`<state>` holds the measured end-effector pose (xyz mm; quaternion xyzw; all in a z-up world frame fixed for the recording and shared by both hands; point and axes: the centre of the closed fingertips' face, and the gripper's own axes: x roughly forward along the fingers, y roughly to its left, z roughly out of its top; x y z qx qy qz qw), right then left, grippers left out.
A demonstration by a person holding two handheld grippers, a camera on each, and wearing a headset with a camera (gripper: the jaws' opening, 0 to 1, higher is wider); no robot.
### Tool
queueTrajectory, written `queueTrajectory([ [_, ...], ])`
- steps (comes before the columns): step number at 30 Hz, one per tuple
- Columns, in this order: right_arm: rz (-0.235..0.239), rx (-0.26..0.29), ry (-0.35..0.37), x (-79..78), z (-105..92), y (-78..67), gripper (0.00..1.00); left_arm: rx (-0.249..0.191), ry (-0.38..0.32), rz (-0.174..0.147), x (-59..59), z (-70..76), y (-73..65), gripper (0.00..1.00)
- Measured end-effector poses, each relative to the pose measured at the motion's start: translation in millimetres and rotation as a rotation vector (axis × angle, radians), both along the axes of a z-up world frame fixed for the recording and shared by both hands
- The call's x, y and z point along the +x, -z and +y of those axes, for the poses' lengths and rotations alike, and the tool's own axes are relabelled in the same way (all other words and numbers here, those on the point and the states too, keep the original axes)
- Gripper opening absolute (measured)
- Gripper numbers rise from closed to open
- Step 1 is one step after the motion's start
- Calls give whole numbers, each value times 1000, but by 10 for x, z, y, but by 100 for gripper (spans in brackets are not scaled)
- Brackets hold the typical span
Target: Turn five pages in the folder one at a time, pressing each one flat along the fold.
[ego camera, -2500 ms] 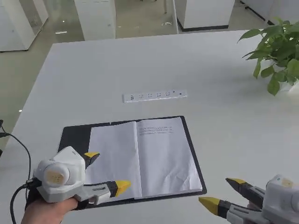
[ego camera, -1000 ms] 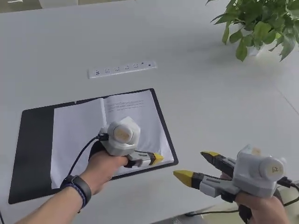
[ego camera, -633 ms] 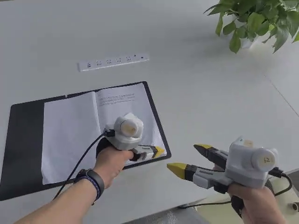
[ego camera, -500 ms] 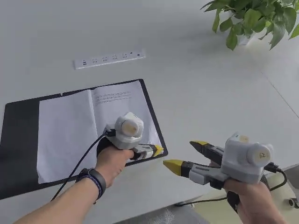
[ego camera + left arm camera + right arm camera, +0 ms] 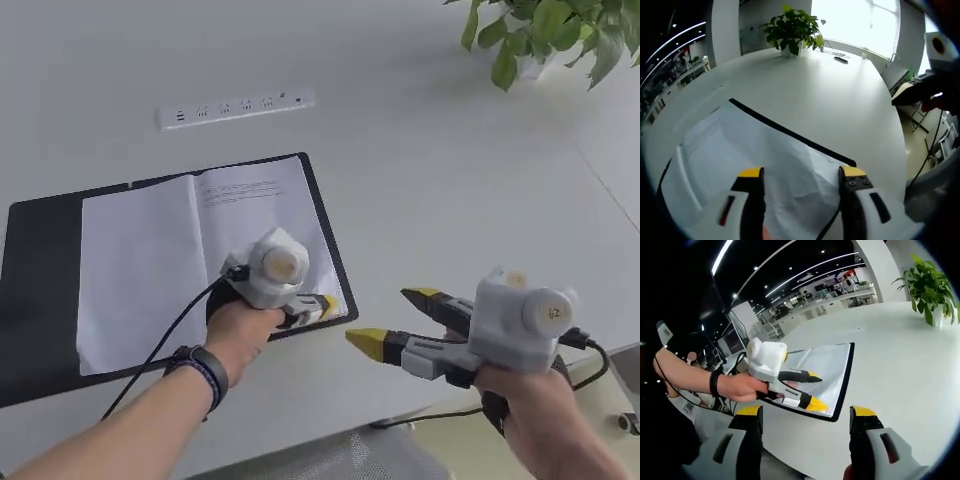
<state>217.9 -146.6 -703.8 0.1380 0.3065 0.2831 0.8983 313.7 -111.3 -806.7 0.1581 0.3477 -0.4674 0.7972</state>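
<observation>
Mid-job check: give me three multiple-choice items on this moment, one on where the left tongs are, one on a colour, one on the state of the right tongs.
1. Where on the folder are the left tongs?
A. Over the left page.
B. On the spine fold.
C. At the near outer corner of the right page.

2. What colour are the tips of the tongs?
A. Red.
B. Yellow.
C. Blue.

3. What state are the right tongs in?
A. Open, holding nothing.
B. Shut on a page.
C. Shut on the folder's cover.

Key:
1 C: the left gripper view has that page and the folder's corner at its jaws.
2 B: the tips are yellow in all three views.
3 A: the jaws stand apart over the table, off the folder.
</observation>
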Motion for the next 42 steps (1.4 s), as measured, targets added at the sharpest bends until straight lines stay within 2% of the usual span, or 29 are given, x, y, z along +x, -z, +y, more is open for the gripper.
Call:
queueTrajectory([
  [2,1,0,-7,14,6,15,69,23,21,-27,-9,6,14,58],
  [13,4,9,-24,74,23,57,69,9,20,-55,29,35,31,54],
  [23,8,29,-36,210,59,108,67,-8,7,-54,54,58,9,49],
  [27,-1,38,-27,270,33,68,66,-9,-7,-52,63,64,2,47],
  [31,-6,51,-13,272,0,54,66,-23,-19,-55,66,75,-3,45],
  [42,14,75,3,240,-25,119,65,-55,-41,-24,43,114,-17,42],
])
